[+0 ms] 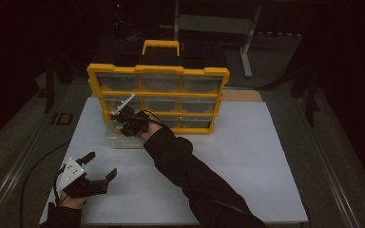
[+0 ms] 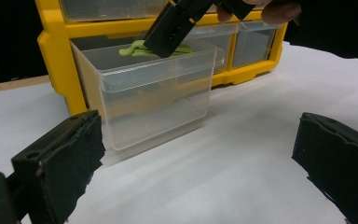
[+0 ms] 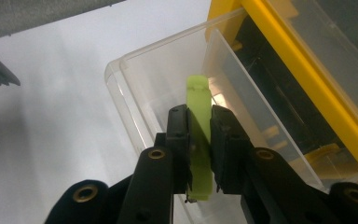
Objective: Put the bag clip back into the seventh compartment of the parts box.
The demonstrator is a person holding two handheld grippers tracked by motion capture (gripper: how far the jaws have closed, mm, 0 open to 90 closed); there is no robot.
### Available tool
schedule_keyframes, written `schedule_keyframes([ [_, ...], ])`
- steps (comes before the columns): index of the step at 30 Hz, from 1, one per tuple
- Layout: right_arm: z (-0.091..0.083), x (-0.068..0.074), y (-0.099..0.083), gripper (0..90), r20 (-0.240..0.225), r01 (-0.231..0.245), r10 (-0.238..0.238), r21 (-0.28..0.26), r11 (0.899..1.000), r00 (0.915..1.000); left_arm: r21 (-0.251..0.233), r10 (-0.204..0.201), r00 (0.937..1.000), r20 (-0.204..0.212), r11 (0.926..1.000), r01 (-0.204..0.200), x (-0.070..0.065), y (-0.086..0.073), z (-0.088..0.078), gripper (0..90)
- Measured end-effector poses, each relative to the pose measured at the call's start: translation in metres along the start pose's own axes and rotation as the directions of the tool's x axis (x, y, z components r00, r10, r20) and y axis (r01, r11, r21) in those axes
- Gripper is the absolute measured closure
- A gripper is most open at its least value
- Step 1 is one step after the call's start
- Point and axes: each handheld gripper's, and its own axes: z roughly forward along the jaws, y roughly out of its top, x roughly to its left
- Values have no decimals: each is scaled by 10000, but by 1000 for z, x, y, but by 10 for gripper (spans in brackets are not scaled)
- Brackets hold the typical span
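Observation:
A clear plastic drawer (image 2: 154, 95) stands pulled out of the bottom left slot of a yellow organizer (image 1: 158, 97), resting on the white board. My right gripper (image 3: 199, 122) is shut on a flat light-green piece (image 3: 199, 140) and holds it over the drawer's open top (image 3: 168, 74). In the left gripper view the green piece (image 2: 137, 48) lies at the drawer's rim under the black right gripper (image 2: 175, 28). My left gripper (image 1: 102, 167) stands open low at the near left of the board, its pads (image 2: 70, 158) wide apart and nothing between them.
The organizer holds several clear drawers (image 1: 161, 83) in a yellow frame with a carry handle (image 1: 160, 46). The white board (image 1: 247, 156) covers the table. A metal stand (image 1: 244, 42) stands behind in the dark. My right sleeve (image 1: 190, 175) crosses the board's middle.

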Motion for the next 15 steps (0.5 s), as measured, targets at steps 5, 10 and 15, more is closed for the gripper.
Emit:
schedule_keyframes([
  [5, -2, -2, 0, 691, -168, -320, 320, -5, 9995, 9993, -9, 13, 10000, 2, 10000, -13, 0, 0, 0, 13],
  [10, -9, 1, 2, 380, 117, -669, 674, -376, 9971, 9977, 12, 1, 10000, -6, 10000, -1, 1, 0, 0, 13],
  [15, -20, 1, 0, 85, -746, -907, 883, -293, 9955, 9933, 39, -1, 10000, -15, 10000, 1, 1, 0, 0, 13],
])
